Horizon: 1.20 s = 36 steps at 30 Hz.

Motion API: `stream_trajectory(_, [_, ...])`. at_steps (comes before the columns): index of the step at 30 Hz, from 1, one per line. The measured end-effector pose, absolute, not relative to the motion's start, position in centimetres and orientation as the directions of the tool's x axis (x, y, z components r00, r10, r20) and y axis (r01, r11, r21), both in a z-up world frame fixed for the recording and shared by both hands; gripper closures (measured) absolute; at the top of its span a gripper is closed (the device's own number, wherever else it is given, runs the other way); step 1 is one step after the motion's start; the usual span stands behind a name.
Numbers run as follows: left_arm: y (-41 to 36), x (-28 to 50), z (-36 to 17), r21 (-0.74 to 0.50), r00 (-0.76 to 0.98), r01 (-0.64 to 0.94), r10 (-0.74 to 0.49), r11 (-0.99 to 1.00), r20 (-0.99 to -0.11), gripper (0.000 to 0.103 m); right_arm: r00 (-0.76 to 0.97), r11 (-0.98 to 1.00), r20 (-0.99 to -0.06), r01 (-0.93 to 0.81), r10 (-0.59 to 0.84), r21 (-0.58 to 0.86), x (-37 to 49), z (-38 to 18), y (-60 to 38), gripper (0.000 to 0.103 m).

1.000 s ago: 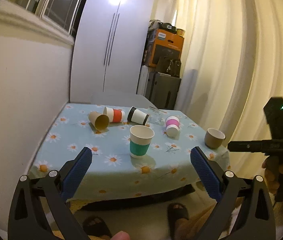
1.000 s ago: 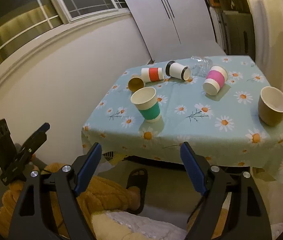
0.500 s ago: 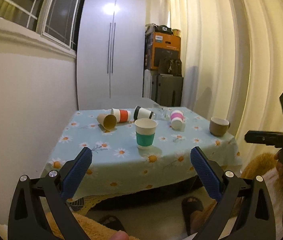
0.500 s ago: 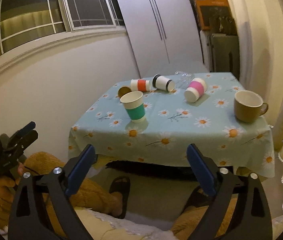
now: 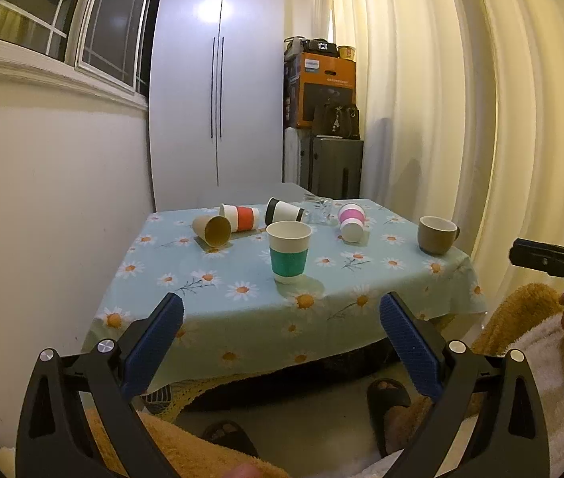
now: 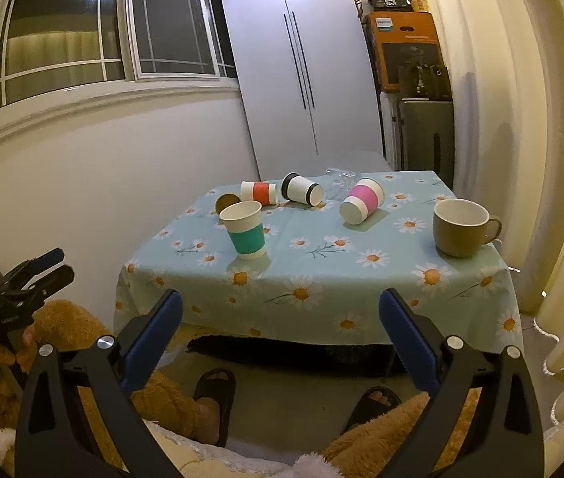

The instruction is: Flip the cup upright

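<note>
Both grippers wait short of the table (image 5: 242,310), jaws spread wide, gripping nothing.
Beyond the left gripper (image 5: 282,342) and right gripper (image 6: 280,332), past the near edge, the green-banded cup (image 5: 288,251) stands upright; the pink-banded cup (image 6: 362,200) lies tipped behind.

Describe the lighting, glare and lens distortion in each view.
Left wrist view: warm indoor light, a glare spot on the white wardrobe, curtains bowed by the fisheye. Right wrist view: dark night window, same wardrobe glare, soft shadow beside the green-banded cup, corners vignetted black.
</note>
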<state>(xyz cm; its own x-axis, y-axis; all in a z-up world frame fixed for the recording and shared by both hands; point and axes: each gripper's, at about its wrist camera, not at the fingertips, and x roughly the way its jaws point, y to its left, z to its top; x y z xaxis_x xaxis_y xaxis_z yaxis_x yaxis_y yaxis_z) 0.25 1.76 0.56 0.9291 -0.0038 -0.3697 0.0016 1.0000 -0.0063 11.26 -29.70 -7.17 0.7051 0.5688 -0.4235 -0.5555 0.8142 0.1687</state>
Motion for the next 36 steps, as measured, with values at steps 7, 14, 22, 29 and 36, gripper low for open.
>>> stream_trajectory(7, [2.1, 0.1, 0.5, -0.023, 0.928, -0.002, -0.007, 1.0, -0.372, 0.007, 0.719, 0.822, -0.44, -0.563, 0.538, 0.085, 10.4, -7.4, -28.4, 0.005])
stream_trajectory(14, [2.3, 0.1, 0.5, -0.025, 0.927, -0.014, 0.004, 1.0, -0.375, 0.007, 0.715, 0.824, -0.451, -0.56, 0.535, 0.089, 10.7, -7.7, -28.4, 0.005])
stream_trajectory(22, [2.4, 0.2, 0.5, -0.021, 0.925, -0.025, 0.015, 0.999, -0.379, 0.007, 0.713, 0.824, -0.456, -0.559, 0.533, 0.09, 10.9, -7.8, -28.5, 0.005])
stream_trajectory(29, [3.0, 0.2, 0.5, -0.042, 0.925, -0.038, 0.019, 0.998, -0.379, 0.007, 0.713, 0.825, -0.456, -0.559, 0.532, 0.089, 10.9, -7.8, -28.5, 0.005])
stream_trajectory(36, [2.5, 0.2, 0.4, -0.023, 0.924, -0.027, 0.016, 0.999, -0.382, 0.007, 0.714, 0.825, -0.456, -0.559, 0.532, 0.089, 10.8, -7.8, -28.5, 0.005])
